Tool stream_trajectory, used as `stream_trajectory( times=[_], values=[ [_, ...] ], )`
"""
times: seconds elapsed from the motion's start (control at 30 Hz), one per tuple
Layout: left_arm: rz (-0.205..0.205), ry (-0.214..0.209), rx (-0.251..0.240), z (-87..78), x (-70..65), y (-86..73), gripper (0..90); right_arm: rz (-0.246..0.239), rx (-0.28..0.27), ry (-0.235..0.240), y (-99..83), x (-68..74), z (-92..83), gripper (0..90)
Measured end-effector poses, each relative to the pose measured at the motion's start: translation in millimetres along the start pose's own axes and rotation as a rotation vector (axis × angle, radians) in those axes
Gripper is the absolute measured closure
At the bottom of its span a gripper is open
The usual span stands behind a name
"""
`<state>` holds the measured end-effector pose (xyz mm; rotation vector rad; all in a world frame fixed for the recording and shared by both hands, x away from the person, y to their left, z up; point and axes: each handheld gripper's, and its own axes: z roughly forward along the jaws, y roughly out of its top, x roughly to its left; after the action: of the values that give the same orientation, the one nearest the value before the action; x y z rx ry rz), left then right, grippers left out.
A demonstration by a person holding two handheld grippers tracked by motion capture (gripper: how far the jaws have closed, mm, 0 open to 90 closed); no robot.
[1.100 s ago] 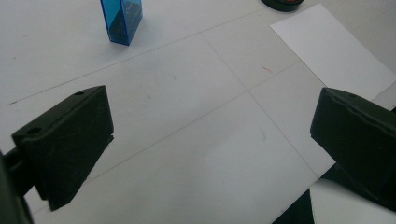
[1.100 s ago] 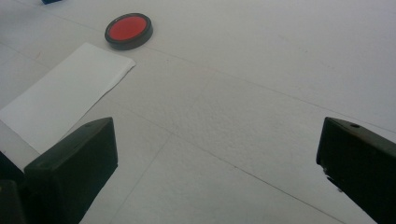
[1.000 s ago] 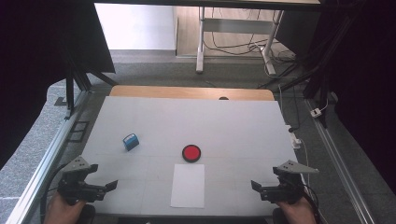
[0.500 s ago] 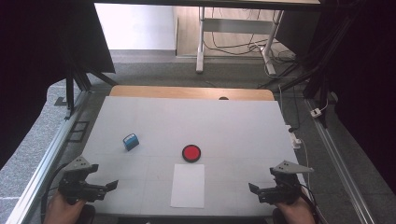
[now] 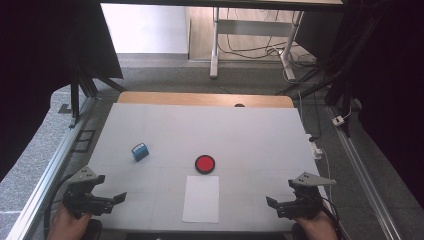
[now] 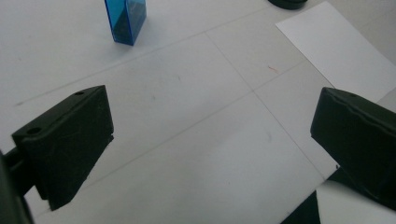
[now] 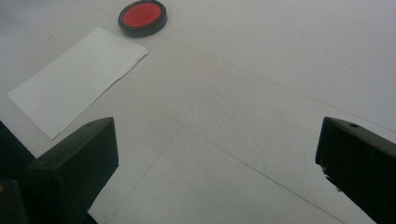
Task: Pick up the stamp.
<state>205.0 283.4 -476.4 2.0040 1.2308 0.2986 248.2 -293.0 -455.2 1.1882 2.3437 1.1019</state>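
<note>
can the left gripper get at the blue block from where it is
Probably yes: the left gripper is open and empty, and only bare table lies between it and the blue block, with the paper off to its side.

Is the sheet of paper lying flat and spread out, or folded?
Spread flat, as far as the pictures show. The paper sheet lies as a plain rectangle on the table, with no crease or lifted corner visible in the right gripper view.
</note>
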Motion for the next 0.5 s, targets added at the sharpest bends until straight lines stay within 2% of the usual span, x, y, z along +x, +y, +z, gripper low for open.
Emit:
stream_trajectory(
  times=[0.27,0.5],
  values=[
    [0.038,-0.004,-0.015,4.1,3.5,7.4,0.0,-0.017,0.006,0.001,0.2,1.2,0.7,0.0],
    [0.047,-0.039,-0.022,10.4,10.1,11.3,0.0,-0.029,0.014,0.003,0.5,2.5,1.7,0.0]
  ],
)
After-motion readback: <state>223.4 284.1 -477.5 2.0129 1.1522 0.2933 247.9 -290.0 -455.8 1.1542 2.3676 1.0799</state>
